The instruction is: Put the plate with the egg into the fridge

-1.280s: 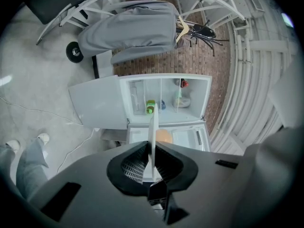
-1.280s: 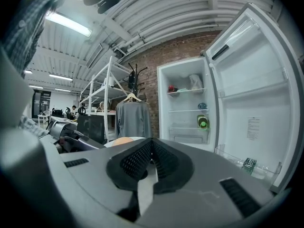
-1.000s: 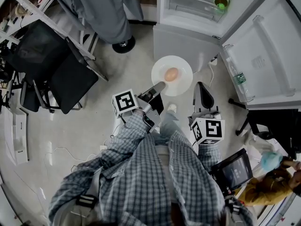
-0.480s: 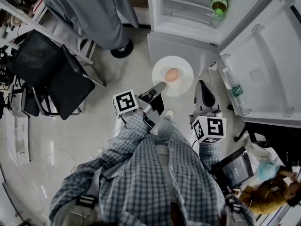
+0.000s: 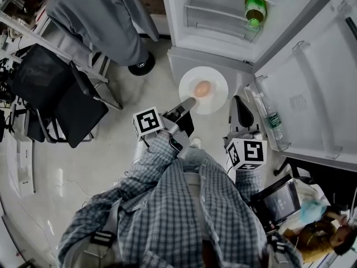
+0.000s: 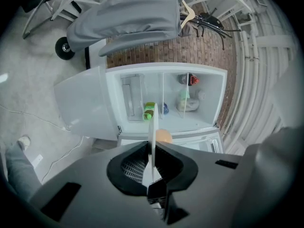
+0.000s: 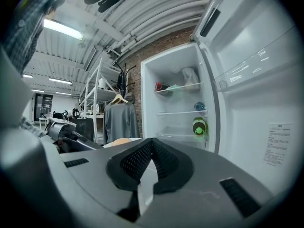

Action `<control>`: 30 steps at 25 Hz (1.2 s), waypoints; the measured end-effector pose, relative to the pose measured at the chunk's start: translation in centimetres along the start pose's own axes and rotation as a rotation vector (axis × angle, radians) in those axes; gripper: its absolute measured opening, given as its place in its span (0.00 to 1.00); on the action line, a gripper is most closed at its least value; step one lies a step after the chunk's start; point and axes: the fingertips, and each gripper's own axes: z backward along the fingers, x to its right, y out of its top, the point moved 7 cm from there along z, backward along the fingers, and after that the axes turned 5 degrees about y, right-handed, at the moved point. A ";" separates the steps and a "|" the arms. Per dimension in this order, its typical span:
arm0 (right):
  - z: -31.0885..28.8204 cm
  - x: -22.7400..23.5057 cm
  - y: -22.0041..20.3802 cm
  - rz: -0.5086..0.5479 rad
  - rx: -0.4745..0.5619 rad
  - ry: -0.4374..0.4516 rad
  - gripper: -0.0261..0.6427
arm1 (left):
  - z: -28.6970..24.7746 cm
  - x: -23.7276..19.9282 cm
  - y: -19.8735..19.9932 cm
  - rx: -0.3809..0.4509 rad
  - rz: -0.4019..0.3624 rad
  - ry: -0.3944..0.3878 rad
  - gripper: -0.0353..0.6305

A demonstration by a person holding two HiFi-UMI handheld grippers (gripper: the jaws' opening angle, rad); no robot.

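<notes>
A white plate (image 5: pixel 215 96) with a brown egg (image 5: pixel 202 88) on it hangs level just in front of the open fridge (image 5: pixel 215 29). My left gripper (image 5: pixel 187 103) is shut on the plate's near rim. In the left gripper view the plate (image 6: pixel 153 132) stands edge-on between the jaws, with the egg (image 6: pixel 164 136) behind it and the fridge (image 6: pixel 209 96) shelves beyond. To the plate's right, my right gripper (image 5: pixel 239 106) is shut on nothing. In the right gripper view its tips (image 7: pixel 151 140) meet, and the egg (image 7: pixel 121 140) shows at the left.
The fridge door (image 5: pixel 304 88) stands open at the right with a bottle (image 5: pixel 273 125) in its rack. A green bottle (image 5: pixel 254 7) lies on a shelf. A grey garment (image 5: pixel 103 18) on a rack and black chairs (image 5: pixel 61 96) are at the left. A person (image 5: pixel 321 230) sits at lower right.
The fridge and its door have come nearer and lower in the head view. The plate stays in my left gripper at about the same spot. The right gripper is unchanged.
</notes>
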 end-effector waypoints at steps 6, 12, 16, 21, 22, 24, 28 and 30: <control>-1.3 2.1 0.9 0.013 0.016 0.012 0.05 | -2.2 0.7 0.6 0.012 -0.009 -0.007 0.09; -1.9 3.1 0.9 0.014 0.016 0.018 0.05 | -3.1 0.5 1.0 0.022 -0.027 0.017 0.09; -2.0 3.4 1.1 0.014 0.024 0.013 0.05 | -4.0 1.1 1.1 0.025 -0.002 -0.012 0.09; -2.0 4.2 1.2 0.024 0.025 -0.004 0.05 | -5.5 1.9 1.2 -0.009 -0.046 -0.021 0.09; -2.1 4.3 1.1 0.020 0.023 -0.008 0.05 | -5.8 1.9 1.2 -0.013 -0.045 -0.022 0.09; -2.2 4.5 0.9 0.013 0.017 -0.012 0.05 | -6.1 1.9 1.2 -0.017 -0.044 -0.021 0.09; -2.7 4.7 0.6 0.015 0.010 -0.011 0.05 | -6.5 1.5 1.5 -0.025 -0.045 -0.002 0.09; -3.0 4.8 0.6 0.013 0.010 -0.011 0.05 | -6.7 1.3 1.9 -0.026 -0.047 0.006 0.09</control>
